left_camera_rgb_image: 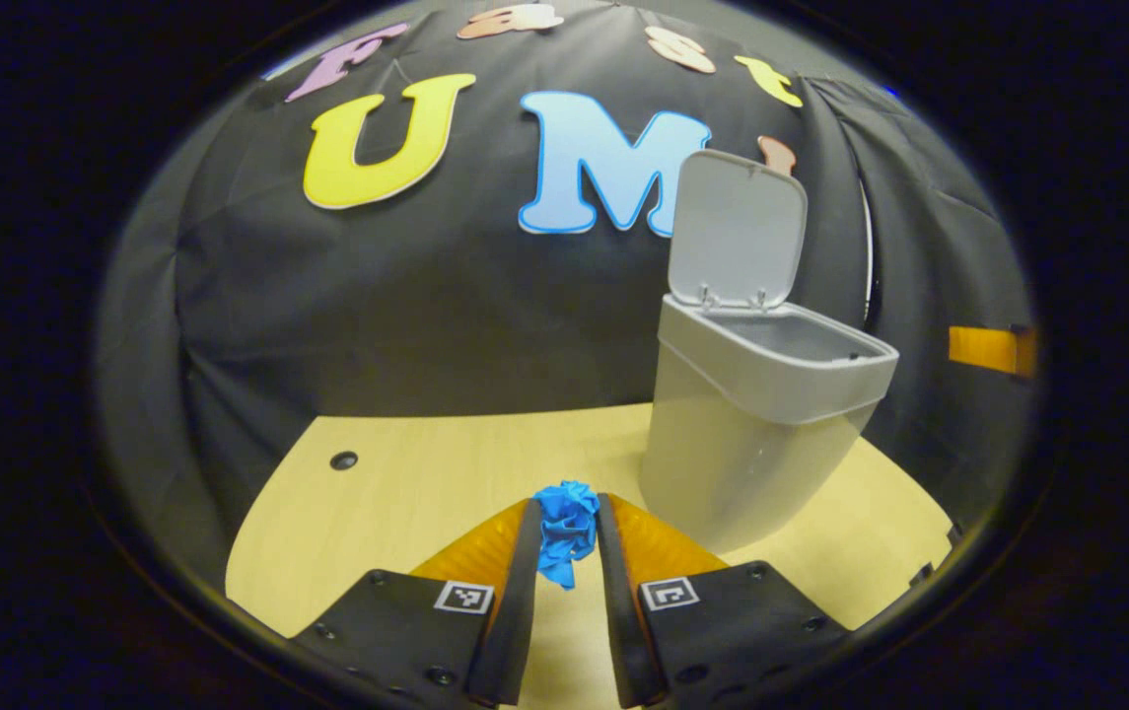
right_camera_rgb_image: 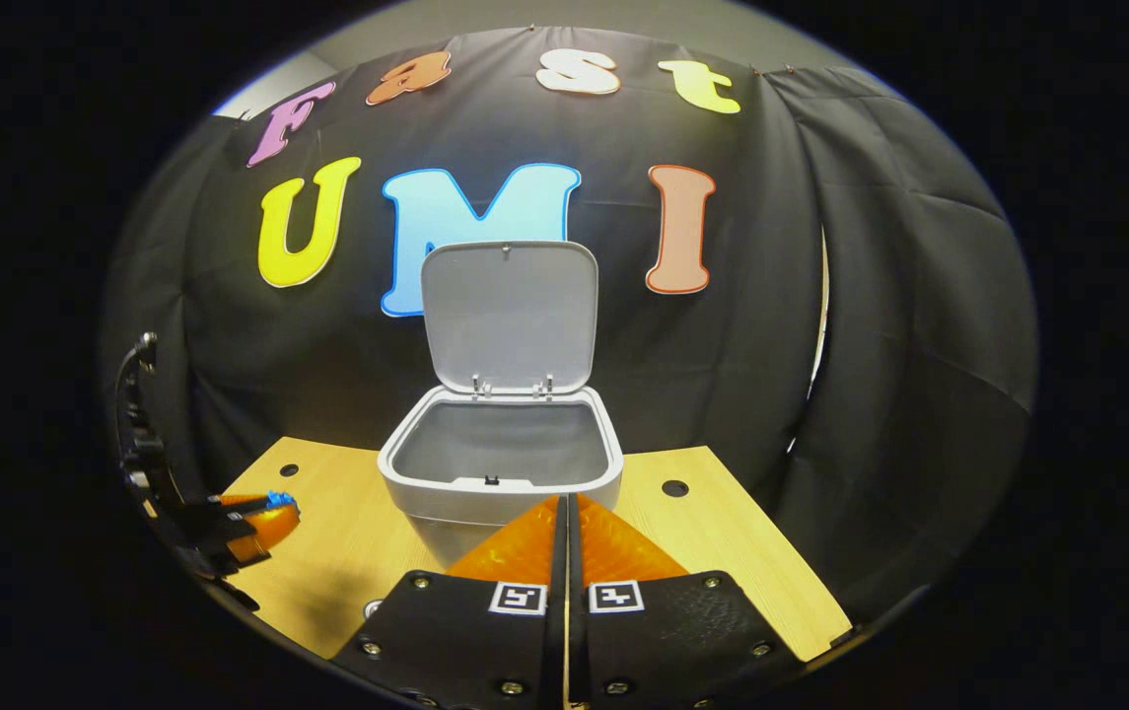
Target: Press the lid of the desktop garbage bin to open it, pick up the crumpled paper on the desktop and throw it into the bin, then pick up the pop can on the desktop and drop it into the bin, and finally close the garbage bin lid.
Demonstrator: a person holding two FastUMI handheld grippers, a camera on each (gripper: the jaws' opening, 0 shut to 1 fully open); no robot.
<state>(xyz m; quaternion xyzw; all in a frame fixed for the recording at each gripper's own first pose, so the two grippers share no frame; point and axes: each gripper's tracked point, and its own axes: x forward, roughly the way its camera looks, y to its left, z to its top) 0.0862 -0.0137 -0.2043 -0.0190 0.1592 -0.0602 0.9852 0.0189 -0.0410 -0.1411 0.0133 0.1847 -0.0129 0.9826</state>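
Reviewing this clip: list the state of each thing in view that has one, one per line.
Grey plastic desktop garbage bin: upright on the table, open, nothing visible inside.
Grey hinged bin lid: raised, standing upright.
Blue crumpled paper: clamped between the left gripper's fingers, held above the table.
Left gripper: shut on the paper.
Right gripper: shut, holding nothing.

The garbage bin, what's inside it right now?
The garbage bin stands with its lid up. The right gripper view shows bare grey inner walls and no trash in the upper part; the bottom is hidden by the front rim. The crumpled paper is between the left gripper's fingers.
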